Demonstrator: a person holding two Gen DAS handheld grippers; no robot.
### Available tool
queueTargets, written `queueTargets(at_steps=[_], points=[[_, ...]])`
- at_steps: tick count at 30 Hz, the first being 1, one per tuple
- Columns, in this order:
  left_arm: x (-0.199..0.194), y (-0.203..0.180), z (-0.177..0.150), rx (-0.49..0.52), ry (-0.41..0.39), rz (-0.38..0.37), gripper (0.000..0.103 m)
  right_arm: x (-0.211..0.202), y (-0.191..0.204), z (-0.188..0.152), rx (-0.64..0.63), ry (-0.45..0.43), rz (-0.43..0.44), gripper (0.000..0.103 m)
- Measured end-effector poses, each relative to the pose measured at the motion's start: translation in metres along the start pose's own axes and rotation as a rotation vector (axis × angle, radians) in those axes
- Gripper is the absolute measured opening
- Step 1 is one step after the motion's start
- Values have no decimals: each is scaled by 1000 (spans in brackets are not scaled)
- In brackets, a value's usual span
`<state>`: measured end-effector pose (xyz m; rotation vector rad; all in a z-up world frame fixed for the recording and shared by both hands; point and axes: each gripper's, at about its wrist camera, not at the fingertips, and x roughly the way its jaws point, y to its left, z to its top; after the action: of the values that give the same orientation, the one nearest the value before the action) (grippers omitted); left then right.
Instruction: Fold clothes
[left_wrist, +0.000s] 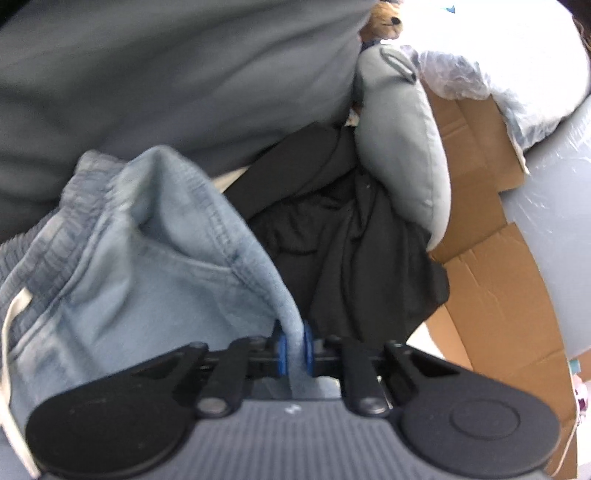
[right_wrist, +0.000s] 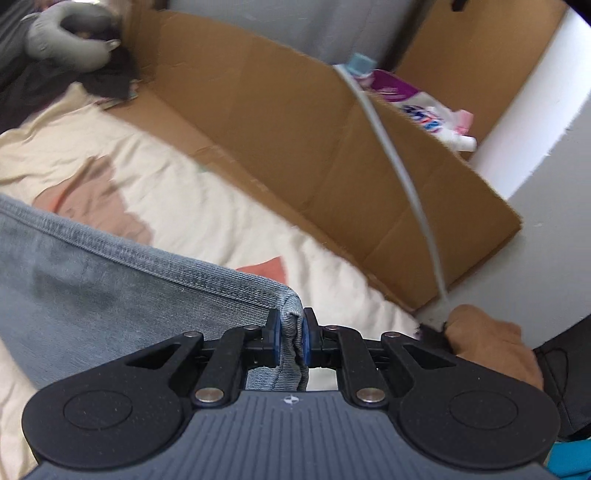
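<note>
Both grippers are clamped on one pair of light blue denim shorts. The left gripper (left_wrist: 294, 349) has its blue pads pressed together on a thin fold of the shorts (left_wrist: 147, 266), which rise up and away to the left of the claw, showing a gathered elastic waistband and a white drawstring (left_wrist: 14, 314) hanging along the left edge. The right gripper (right_wrist: 291, 339) pinches a stitched hem corner of the same shorts (right_wrist: 110, 273); from there the denim stretches off to the left, lifted over a cream bedsheet (right_wrist: 207, 206) printed with pinkish-brown shapes.

Straight ahead of the left claw lies a heap of black clothing (left_wrist: 343, 240), crumpled and partly tucked under a grey U-shaped neck pillow (left_wrist: 402, 147). Above and to the left, a large grey-blue cushion (left_wrist: 166, 74) fills the view. A brown plush toy (left_wrist: 384, 22) peeks out at the top, near a crinkled clear plastic bag (left_wrist: 458, 77).

A flattened cardboard box (right_wrist: 314, 147) stands along the far side of the bed, ahead and to the right of both grippers. Behind it sits a purple and white printed package (right_wrist: 417, 103). A thin grey cable (right_wrist: 399, 166) runs diagonally across the cardboard down to a person's hand (right_wrist: 491, 343) at the right of the right gripper.
</note>
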<state>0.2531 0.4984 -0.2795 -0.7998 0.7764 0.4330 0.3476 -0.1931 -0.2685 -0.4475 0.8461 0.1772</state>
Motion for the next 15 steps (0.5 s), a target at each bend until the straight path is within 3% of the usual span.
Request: queueTargets(at_steps=[9,15], points=[[52,-23,16,-8,72,95,16,39,-24,9,19,28,-65,10],[49,-37,28,67,126,102,22,66,-33,7,55,60,-77,10]])
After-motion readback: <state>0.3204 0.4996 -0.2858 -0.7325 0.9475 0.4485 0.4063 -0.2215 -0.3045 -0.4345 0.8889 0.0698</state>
